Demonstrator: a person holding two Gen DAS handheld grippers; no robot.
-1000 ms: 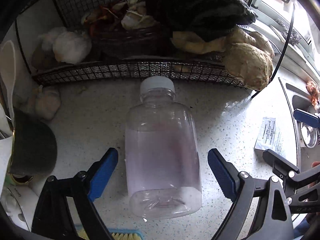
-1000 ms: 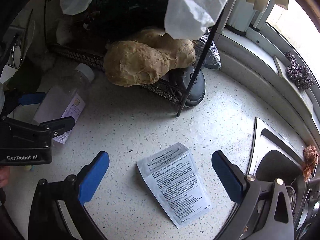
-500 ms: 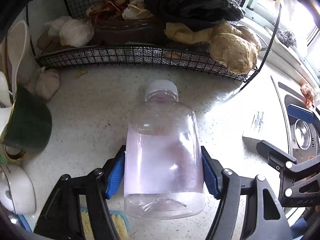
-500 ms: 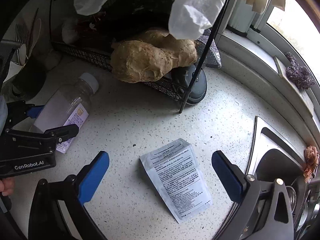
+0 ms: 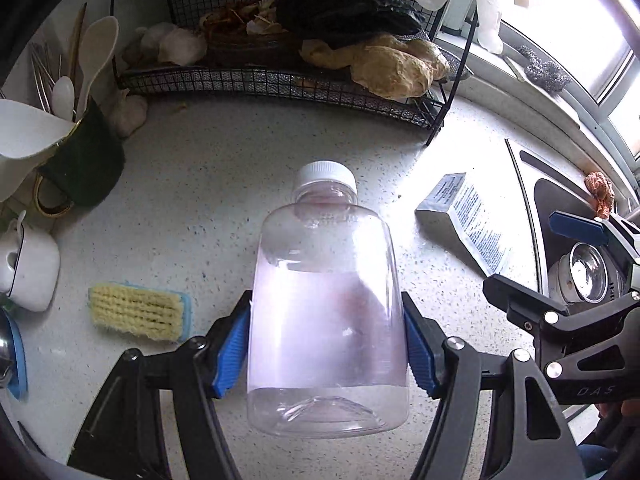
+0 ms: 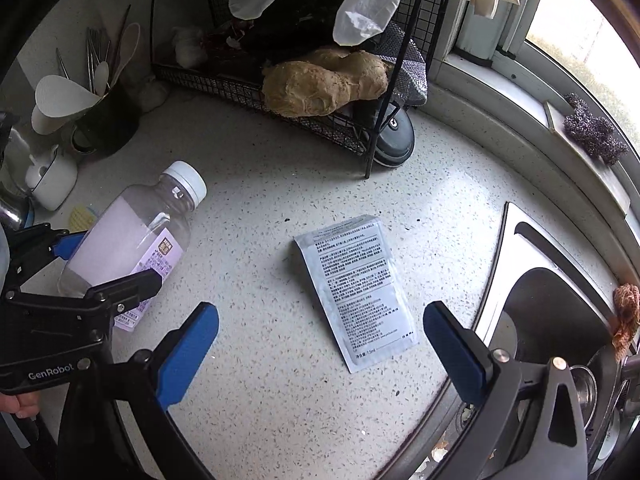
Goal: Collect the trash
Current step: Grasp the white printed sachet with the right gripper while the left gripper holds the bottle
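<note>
My left gripper (image 5: 326,344) is shut on a clear plastic bottle (image 5: 326,312) with a white cap, its blue pads pressed on both sides, and holds it above the speckled counter. The bottle also shows in the right wrist view (image 6: 132,236), with a pale label, held by the left gripper (image 6: 80,272). A flat silver sachet with printed text (image 6: 358,290) lies on the counter, also in the left wrist view (image 5: 466,222). My right gripper (image 6: 320,344) is open and empty, hovering just in front of the sachet; it shows at the right in the left wrist view (image 5: 560,264).
A black wire rack (image 5: 280,80) with ginger (image 6: 324,80), garlic and dark bags stands at the back. A utensil holder (image 5: 80,156), a white cup (image 5: 28,268) and a yellow sponge (image 5: 138,312) are at the left. A sink (image 6: 560,320) lies at the right.
My left gripper closed on the bottle and lifted it up and back from the rack. My right gripper pulled back slightly, staying open over the sachet.
</note>
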